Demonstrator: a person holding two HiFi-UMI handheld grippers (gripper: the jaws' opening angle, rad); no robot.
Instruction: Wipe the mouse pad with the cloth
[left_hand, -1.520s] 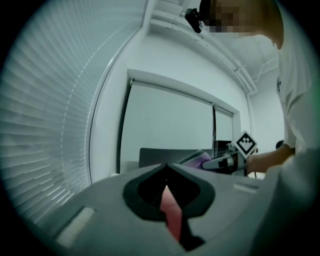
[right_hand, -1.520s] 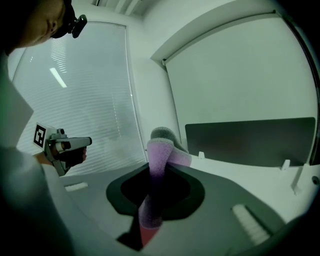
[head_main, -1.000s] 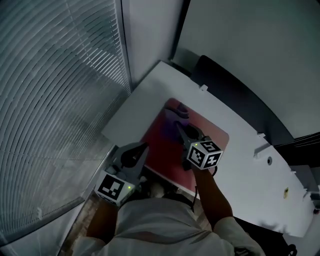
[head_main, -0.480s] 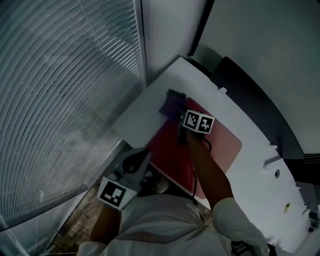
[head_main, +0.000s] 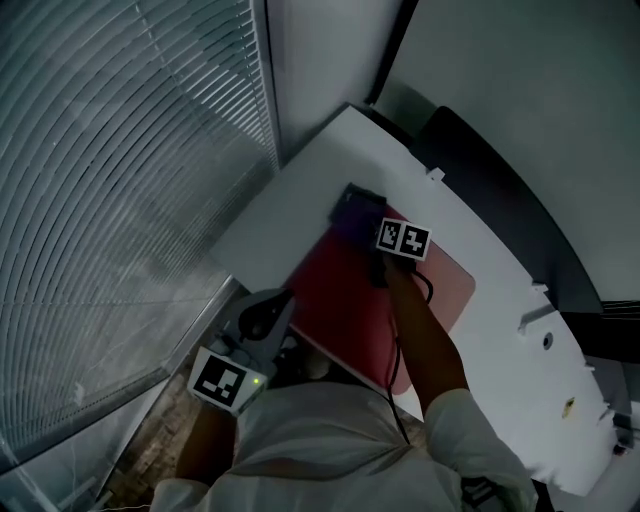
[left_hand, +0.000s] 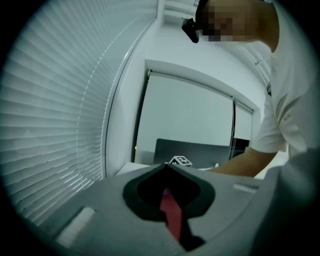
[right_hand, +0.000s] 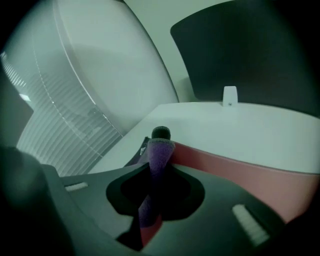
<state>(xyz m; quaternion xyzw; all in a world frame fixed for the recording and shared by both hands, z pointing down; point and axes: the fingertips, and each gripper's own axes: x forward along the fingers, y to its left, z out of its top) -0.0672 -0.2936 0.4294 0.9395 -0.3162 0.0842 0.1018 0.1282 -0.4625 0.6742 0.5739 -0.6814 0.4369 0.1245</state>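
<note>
A red mouse pad (head_main: 340, 290) lies on the white table (head_main: 290, 200). My right gripper (head_main: 372, 232) is shut on a purple cloth (head_main: 352, 212) at the pad's far left corner, where the cloth hangs over the pad's edge onto the table. In the right gripper view the cloth (right_hand: 159, 155) sticks up between the jaws of that gripper (right_hand: 156, 150), with the pad (right_hand: 240, 165) to the right. My left gripper (head_main: 283, 300) is at the pad's near left corner. In its own view the left gripper (left_hand: 167, 192) is shut on the pad's red edge (left_hand: 170, 210).
Window blinds (head_main: 120, 150) run along the left. A dark panel (head_main: 500, 190) stands behind the table's far edge, where a small white clip (head_main: 435, 175) sits. Small fittings (head_main: 545, 340) lie on the table to the right. My right arm crosses the pad.
The right gripper carried the cloth from the pad's middle to its far left corner. The left gripper stayed at the pad's near corner.
</note>
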